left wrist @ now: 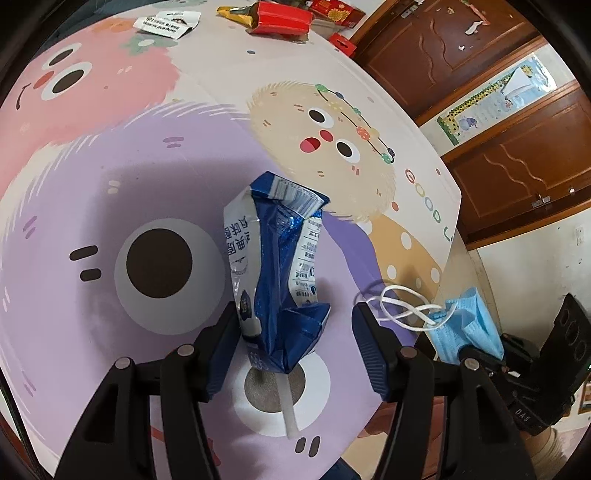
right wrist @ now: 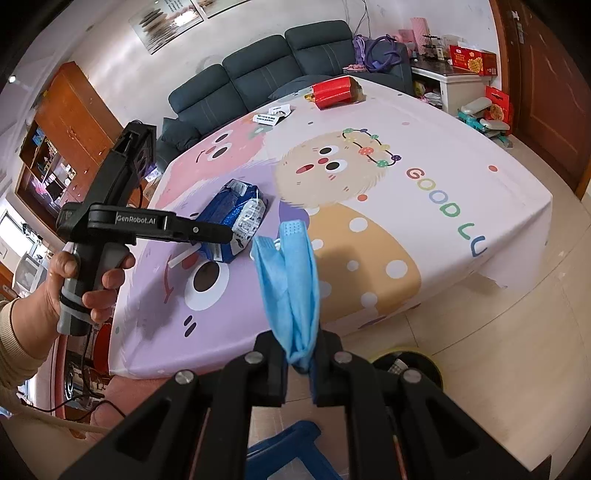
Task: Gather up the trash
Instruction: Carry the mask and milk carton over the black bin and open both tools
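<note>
A crumpled blue and white drink carton [left wrist: 277,266] with a white straw [left wrist: 288,406] lies on the cartoon tablecloth [left wrist: 110,184]. My left gripper [left wrist: 295,347] points down over it, open; the carton's lower end sits between the fingers, with a clear gap to the right pad [left wrist: 369,347]. From the right wrist view, a hand holds the left gripper [right wrist: 221,236] over the carton [right wrist: 236,210]. My right gripper [right wrist: 301,365] is shut on a light blue face mask [right wrist: 291,280], held above the table's near edge. The mask [left wrist: 465,325] and its white ear loops [left wrist: 402,306] also show at the right of the left wrist view.
At the table's far end lie a red box [right wrist: 332,90], a gold wrapper [left wrist: 236,13] and white paper scraps [right wrist: 273,114]. A blue stool [right wrist: 288,443] stands below my right gripper. A dark sofa [right wrist: 258,74] is behind the table, wooden doors [left wrist: 517,166] to one side.
</note>
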{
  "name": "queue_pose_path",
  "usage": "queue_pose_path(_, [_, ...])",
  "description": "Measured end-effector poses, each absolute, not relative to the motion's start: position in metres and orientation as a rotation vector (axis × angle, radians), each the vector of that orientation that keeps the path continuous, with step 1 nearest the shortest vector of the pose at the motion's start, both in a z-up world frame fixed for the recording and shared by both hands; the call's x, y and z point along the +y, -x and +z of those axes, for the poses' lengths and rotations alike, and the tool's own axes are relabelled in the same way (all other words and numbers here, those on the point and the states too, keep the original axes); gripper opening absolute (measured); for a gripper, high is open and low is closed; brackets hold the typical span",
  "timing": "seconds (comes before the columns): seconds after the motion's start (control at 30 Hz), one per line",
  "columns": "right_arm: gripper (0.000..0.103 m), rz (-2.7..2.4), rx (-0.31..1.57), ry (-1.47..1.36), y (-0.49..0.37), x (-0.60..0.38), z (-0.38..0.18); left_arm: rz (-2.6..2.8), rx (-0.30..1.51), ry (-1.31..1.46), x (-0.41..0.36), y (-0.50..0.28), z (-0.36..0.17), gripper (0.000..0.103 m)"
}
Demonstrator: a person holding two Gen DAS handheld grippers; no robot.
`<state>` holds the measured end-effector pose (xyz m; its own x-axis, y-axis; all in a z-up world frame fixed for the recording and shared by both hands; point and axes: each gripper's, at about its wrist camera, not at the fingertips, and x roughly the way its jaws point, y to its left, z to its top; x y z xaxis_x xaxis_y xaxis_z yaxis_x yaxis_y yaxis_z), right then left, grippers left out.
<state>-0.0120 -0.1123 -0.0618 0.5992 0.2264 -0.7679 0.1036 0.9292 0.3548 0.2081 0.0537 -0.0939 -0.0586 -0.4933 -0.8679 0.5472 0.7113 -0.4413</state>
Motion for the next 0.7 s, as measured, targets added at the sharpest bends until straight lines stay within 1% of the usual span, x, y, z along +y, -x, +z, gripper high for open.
queue_pose_path(0.13, [0.008, 0.07, 0.936, -0.39, 0.012, -0.113, -0.064, -0.835, 1.431, -0.058, 0.048, -0.214, -0.094, 0.059])
queue_pose_path(0.17, [0.008, 0.069, 0.936, -0.394, 0.012, -0.113, -0.065, -0.827, 1.439, -0.062, 0.047, -0.215, -0.094, 0.057])
queue_pose_path(0.23, [0.008, 0.068, 0.935, -0.403, 0.013, -0.113, -0.066, -0.807, 1.45, -0.055, 0.046, -0.218, -0.096, 0.045])
queue_pose_path(0.37, [0.008, 0.065, 0.93, -0.413, 0.017, -0.114, -0.066, -0.8, 1.441, -0.007, 0.049, -0.22, -0.096, 0.044])
queue_pose_path(0.5, [0.008, 0.059, 0.925, -0.433, 0.027, -0.117, -0.064, -0.838, 1.381, -0.12, 0.043, -0.197, -0.086, 0.044])
queue_pose_path(0.7, [0.008, -0.002, 0.937, -0.533, 0.061, -0.135, -0.068, -0.967, 1.293, -0.307, 0.02, -0.142, -0.066, 0.044])
